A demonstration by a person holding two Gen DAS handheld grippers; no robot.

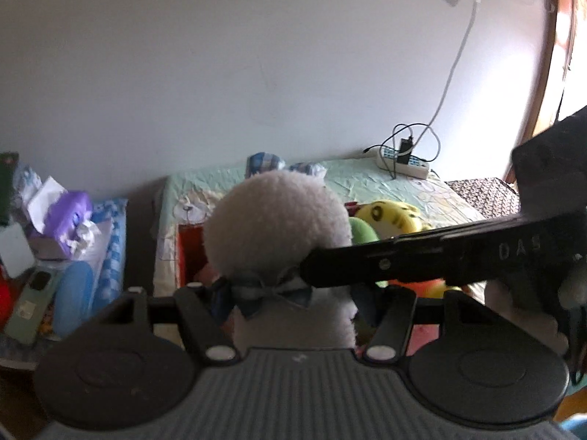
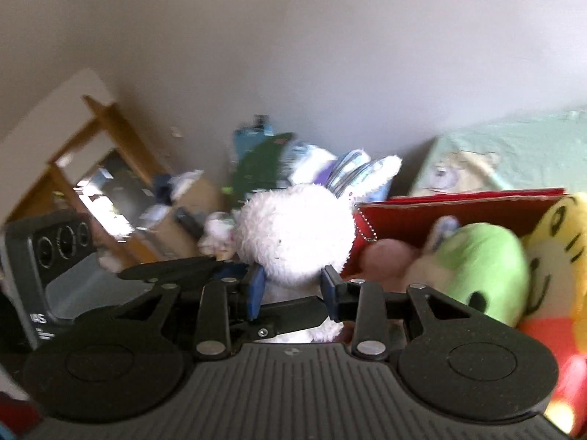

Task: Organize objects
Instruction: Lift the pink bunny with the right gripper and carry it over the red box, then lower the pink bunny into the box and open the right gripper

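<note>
A white plush bunny with a blue bow fills the middle of the left wrist view; my left gripper is closed around its neck. In the right wrist view the same bunny sits between the blue pads of my right gripper, which also grips its neck. The right gripper's black finger crosses the left wrist view from the right. A red box behind the bunny holds a green plush and a yellow plush.
A bed with a green sheet carries a power strip with cables by the wall. A cluttered side area at left has a purple tissue holder and a phone. A wooden frame stands at left.
</note>
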